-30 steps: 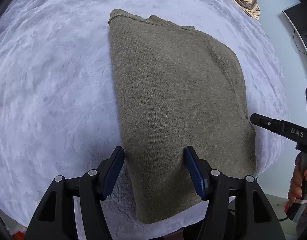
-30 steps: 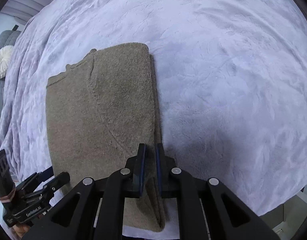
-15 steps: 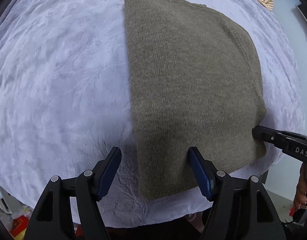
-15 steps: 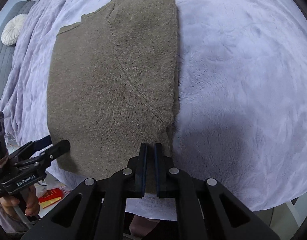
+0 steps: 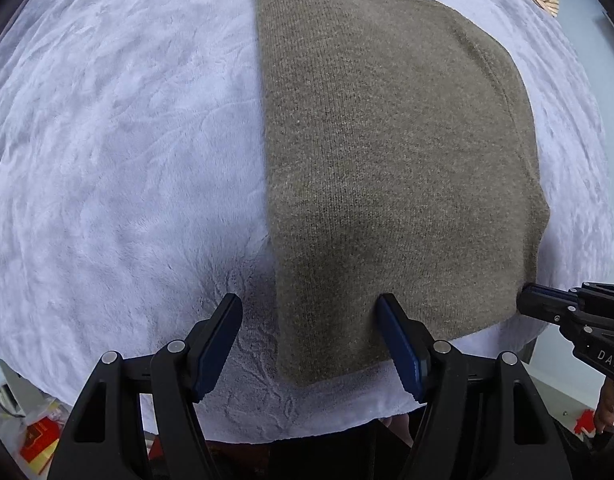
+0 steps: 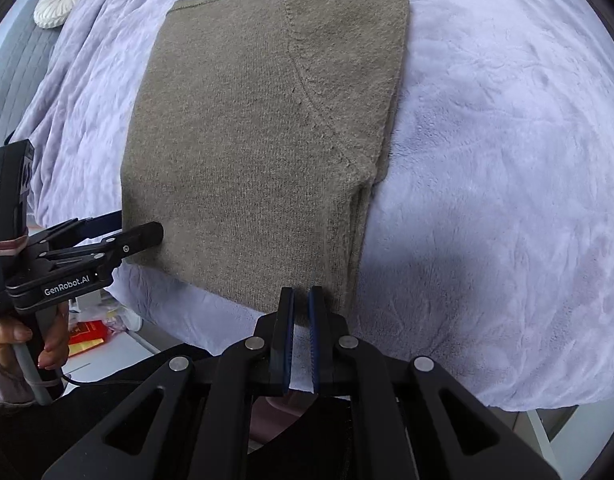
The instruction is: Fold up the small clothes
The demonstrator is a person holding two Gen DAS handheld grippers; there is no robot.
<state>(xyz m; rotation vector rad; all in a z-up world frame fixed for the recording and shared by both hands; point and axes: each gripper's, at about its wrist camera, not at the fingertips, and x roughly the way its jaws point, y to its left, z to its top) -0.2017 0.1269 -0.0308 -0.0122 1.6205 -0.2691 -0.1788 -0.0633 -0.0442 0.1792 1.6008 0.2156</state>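
Left wrist view first: big fuzzy lilac blanket (image 5: 107, 160) spread everywhere ahead, and lying flat on it an olive knit sweater (image 5: 387, 160), already folded into a long rectangle running straight away from the fingers. Left gripper (image 5: 309, 344) spread wide open, near left corner of the hem sitting between the two blue pads, nothing pinched yet. Right gripper (image 6: 301, 320) nearly shut with just a slit between the pads, parked at the near right hem corner; can't really tell if any knit is caught in there, looks more like hovering just short of it. Probably lining up for the final fold, hem end up toward the collar. Next up: clamp both near corners, lift together, carry forward evenly. Thick stacked layers along the right edge, so worth biting deep or the bottom layers get left behind.
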